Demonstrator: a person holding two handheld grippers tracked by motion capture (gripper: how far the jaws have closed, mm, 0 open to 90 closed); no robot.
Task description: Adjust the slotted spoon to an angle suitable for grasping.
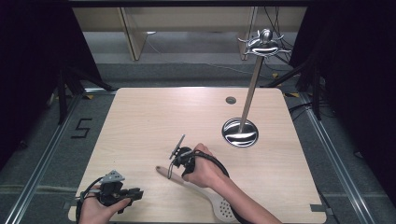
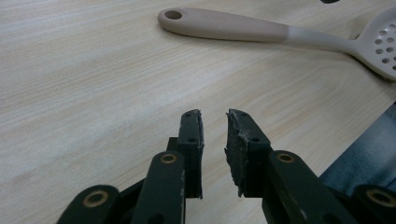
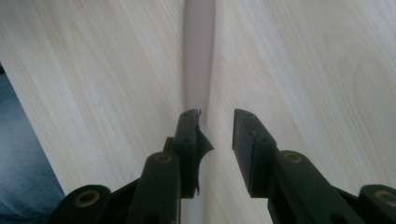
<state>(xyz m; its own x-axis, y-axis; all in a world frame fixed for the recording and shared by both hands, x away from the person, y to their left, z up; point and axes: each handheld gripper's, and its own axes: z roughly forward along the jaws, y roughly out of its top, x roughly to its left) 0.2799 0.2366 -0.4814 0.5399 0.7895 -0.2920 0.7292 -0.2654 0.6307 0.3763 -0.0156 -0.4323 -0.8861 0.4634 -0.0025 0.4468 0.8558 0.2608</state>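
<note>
Spoon [image 1: 205,191] handle lies beneath the parted right gripper [image 3: 215,116], apparently unclamped; left gripper [image 2: 214,116] parted.

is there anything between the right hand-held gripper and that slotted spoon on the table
No. The right hand-held gripper hangs directly over the slotted spoon, its handle running up from between the open jaws. Only bare table surrounds it.
</note>
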